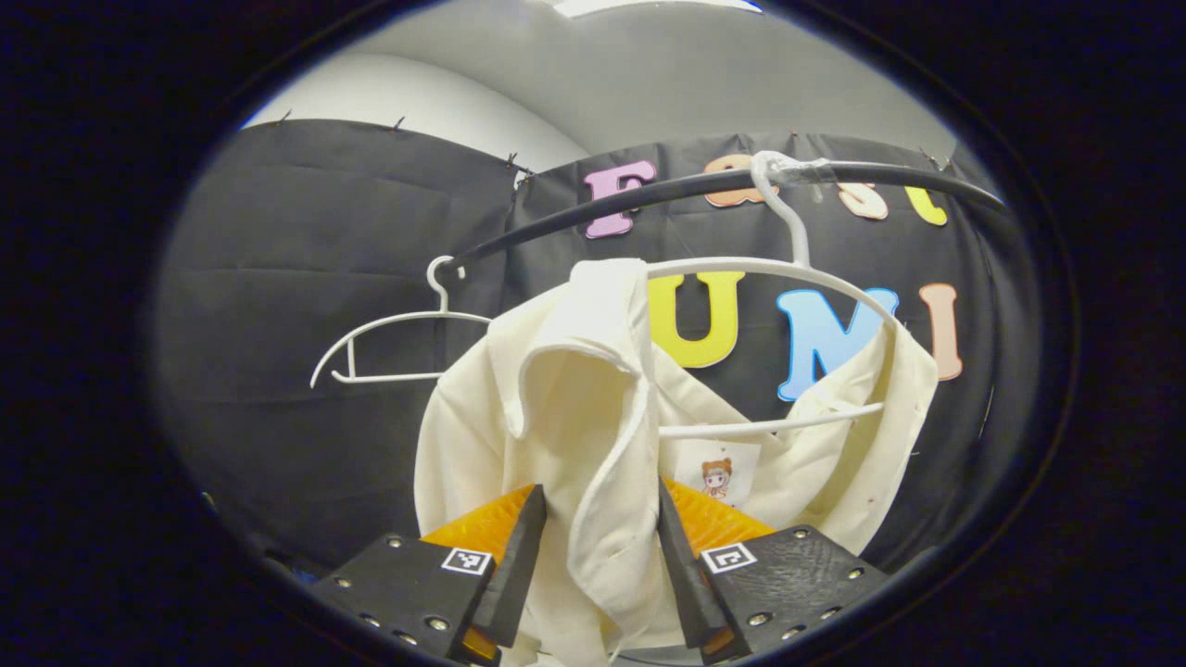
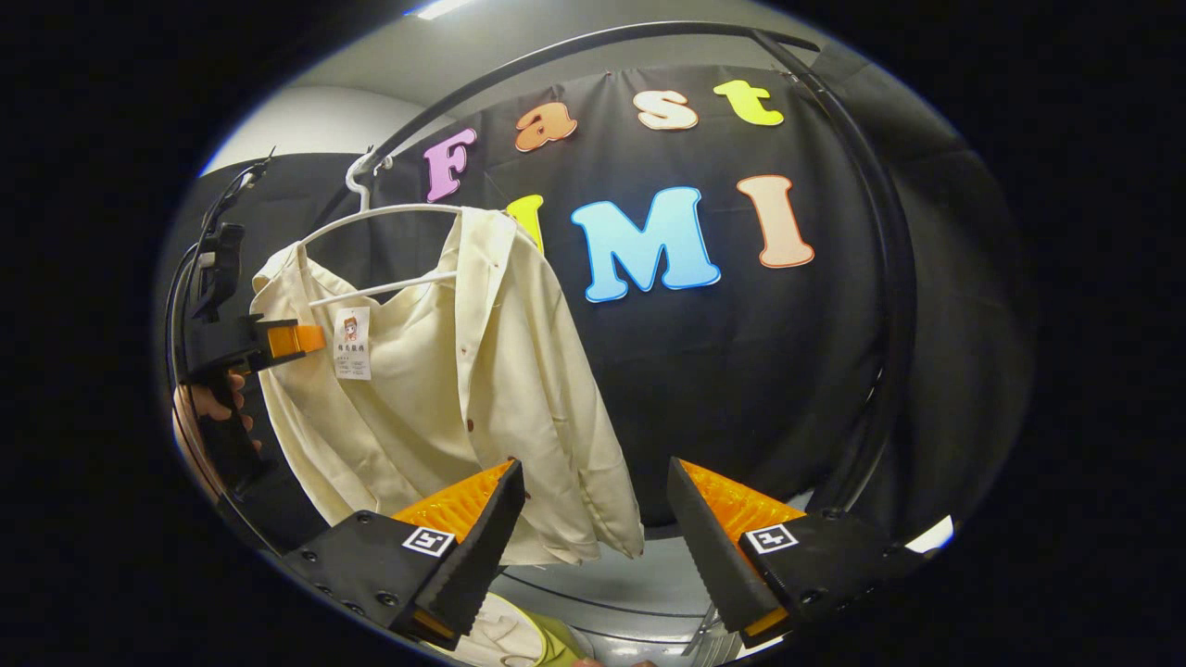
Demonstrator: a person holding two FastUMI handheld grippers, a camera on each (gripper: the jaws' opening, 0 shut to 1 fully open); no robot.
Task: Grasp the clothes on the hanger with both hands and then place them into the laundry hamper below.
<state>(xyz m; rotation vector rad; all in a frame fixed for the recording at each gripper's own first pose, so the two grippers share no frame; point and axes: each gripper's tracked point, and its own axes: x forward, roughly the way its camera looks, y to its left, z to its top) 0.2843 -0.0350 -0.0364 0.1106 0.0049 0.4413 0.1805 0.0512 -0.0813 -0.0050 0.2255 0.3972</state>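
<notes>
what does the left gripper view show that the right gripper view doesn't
Left gripper view: a bare second hanger on the rail, and the left gripper, open, with a fold of the shirt between its fingers.

Right gripper view: the right gripper, open, short of the shirt's hem; a hand holding the other gripper at the shirt's far side; the rail's upright.

Both: the cream shirt, its hanger and paper tag.

Upper left of my left gripper view, an empty white hanger (image 1: pixel 384 338) hangs off the curved black rail (image 1: pixel 649 190). Behind it hangs black cloth (image 1: pixel 306 306), with pale ceiling (image 1: pixel 649 74) above.
</notes>
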